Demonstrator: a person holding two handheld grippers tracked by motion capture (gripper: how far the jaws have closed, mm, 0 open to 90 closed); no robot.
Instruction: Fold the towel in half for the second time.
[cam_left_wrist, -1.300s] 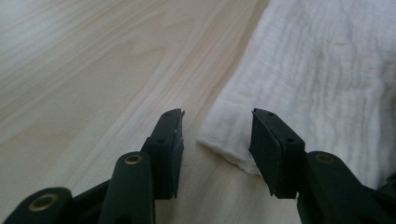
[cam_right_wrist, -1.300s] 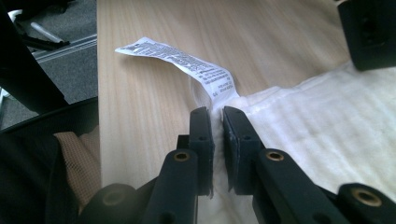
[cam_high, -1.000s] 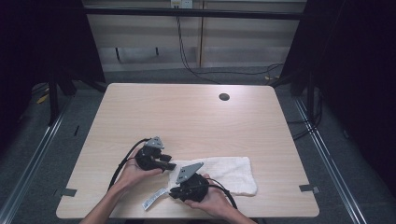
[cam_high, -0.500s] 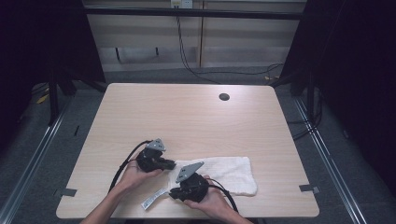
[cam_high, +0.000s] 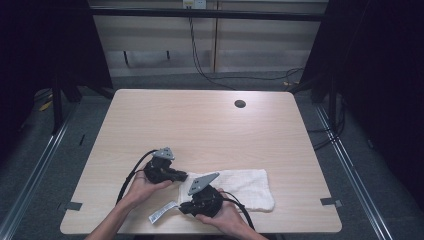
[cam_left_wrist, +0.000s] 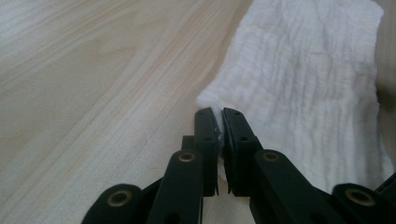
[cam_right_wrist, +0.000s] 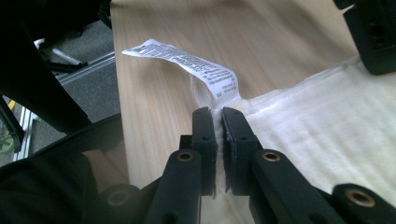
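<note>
So the left gripper (cam_left_wrist: 218, 116) just clamped down on the white towel's (cam_high: 245, 187) left end, and the right gripper (cam_right_wrist: 218, 114) is pinching the corner by the tag (cam_right_wrist: 187, 58). Towel's flat on the desk (cam_high: 200, 125), near edge; looks ready to lift or fold.

High view overlooks table (cam_high: 200, 125); both tongs views closely share towel (cam_left_wrist: 308, 70).

Probably a lab: dark curtains (cam_high: 45, 50), railed floor (cam_high: 30, 180).

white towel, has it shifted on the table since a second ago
No. In the high view the white towel lies in the same spot relative to the table's near edge and its round hole.
</note>
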